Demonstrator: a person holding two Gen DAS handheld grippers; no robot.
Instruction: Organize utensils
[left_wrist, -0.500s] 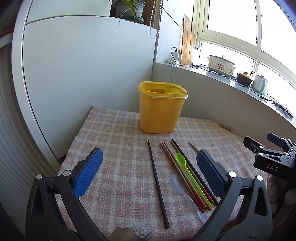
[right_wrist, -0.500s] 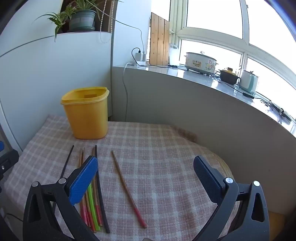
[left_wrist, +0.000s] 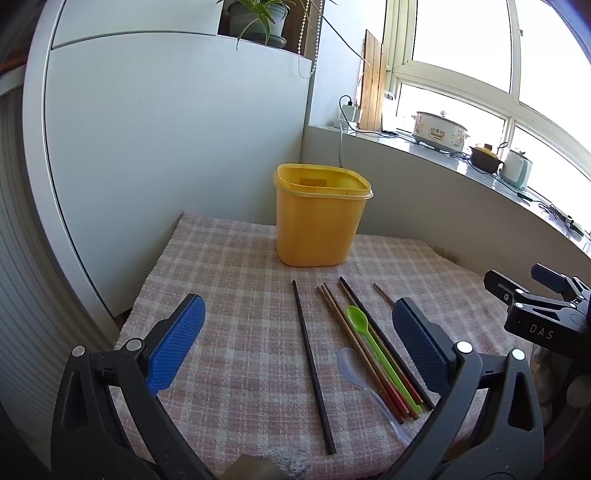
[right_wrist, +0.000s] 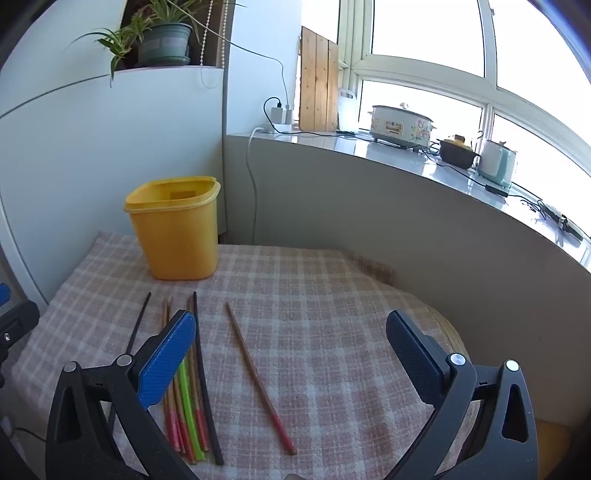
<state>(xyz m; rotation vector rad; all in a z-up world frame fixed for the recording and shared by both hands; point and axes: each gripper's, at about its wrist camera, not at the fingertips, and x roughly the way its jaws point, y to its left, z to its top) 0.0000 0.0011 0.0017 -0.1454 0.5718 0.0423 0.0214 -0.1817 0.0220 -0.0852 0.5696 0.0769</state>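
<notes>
A yellow plastic bin (left_wrist: 319, 218) (right_wrist: 177, 229) stands upright at the back of a checked cloth. In front of it lie a lone black chopstick (left_wrist: 312, 365) (right_wrist: 138, 321), a bundle of brown, red-tipped chopsticks (left_wrist: 364, 354), a black chopstick, a green spoon (left_wrist: 373, 349) and a clear spoon (left_wrist: 360, 373). One brown chopstick (right_wrist: 258, 376) lies apart to the right. My left gripper (left_wrist: 295, 314) hovers open above the near cloth, nothing between its fingers. My right gripper (right_wrist: 290, 325) is open too, over the lone brown chopstick, and shows at the left wrist view's right edge (left_wrist: 535, 306).
A white cabinet wall (left_wrist: 166, 147) runs along the left, with a potted plant (right_wrist: 162, 37) on top. Behind the table a grey ledge (right_wrist: 369, 155) carries a cooker, a pot, a kettle, cables and a wooden board. The cloth (right_wrist: 332, 314) ends at the table's rounded right edge.
</notes>
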